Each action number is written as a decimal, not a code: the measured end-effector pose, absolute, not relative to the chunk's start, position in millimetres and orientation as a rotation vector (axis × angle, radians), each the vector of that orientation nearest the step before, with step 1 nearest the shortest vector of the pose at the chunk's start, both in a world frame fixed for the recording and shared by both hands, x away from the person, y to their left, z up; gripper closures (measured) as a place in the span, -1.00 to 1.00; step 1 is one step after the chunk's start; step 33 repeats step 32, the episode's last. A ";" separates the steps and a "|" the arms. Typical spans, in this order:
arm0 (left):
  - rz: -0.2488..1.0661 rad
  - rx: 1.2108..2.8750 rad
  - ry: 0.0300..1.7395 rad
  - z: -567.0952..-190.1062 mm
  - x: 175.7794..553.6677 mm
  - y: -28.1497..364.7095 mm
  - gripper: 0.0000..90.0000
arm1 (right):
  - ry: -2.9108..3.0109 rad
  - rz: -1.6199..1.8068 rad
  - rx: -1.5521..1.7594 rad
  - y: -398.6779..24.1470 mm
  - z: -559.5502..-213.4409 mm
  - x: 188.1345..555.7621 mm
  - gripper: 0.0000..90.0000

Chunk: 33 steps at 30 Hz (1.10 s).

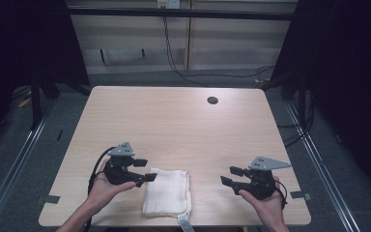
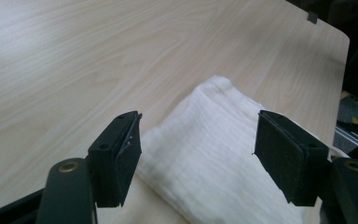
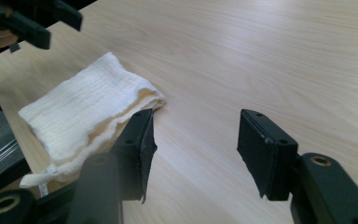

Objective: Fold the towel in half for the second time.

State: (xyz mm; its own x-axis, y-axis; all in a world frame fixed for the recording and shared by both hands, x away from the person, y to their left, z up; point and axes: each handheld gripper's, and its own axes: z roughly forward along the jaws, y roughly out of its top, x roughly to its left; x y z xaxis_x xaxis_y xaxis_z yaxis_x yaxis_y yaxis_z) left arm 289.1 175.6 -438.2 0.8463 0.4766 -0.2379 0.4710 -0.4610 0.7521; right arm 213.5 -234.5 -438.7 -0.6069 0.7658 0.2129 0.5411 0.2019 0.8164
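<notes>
Dark curtains and a pale panelled wall with trailing cables stand behind a light wooden table, which has a small round hole near its far right corner. At the near left, a hand holds the left gripper, its jaws pointing right toward the cloth and standing wide apart with nothing clamped between them; in the left gripper view the white fabric lies on the table beyond and below the open pads, which are not pressing on it. Just right of that gripper, at the near edge of the table, lies a folded white cloth, flat and roughly square, with a small tab or strap poking out over the table's near edge. Well to the right of the cloth, the other hand holds the right gripper, its jaws pointing left toward the cloth and also spread wide, with bare wood between them in the right gripper view. The cloth sits apart from this gripper, off to its left.
</notes>
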 end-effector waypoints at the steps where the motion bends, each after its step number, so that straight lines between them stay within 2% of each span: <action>1: 0.013 2.123 0.687 -437.1 285.0 178.7 -0.30 | 2.232 1.355 1.253 -237.1 -438.3 213.4 0.02; 19: 0.095 2.033 0.871 -456.2 247.7 255.0 -0.31 | 2.080 1.326 1.367 -277.3 -454.0 204.5 -0.13; 22: 0.116 2.019 0.893 -458.4 248.4 261.4 -0.47 | 2.063 1.312 1.359 -280.9 -452.7 203.6 -0.13; 24: 0.112 2.004 0.886 -457.9 249.5 265.8 -0.46 | 2.044 1.307 1.367 -284.1 -452.1 202.7 -0.15; 27: 0.180 1.982 0.882 -457.5 247.8 271.3 -0.46 | 2.011 1.296 1.392 -291.0 -457.4 201.5 -0.20; 33: 0.171 1.987 0.911 -462.1 254.4 267.8 -0.51 | 2.013 1.276 1.425 -294.5 -466.0 202.3 -0.23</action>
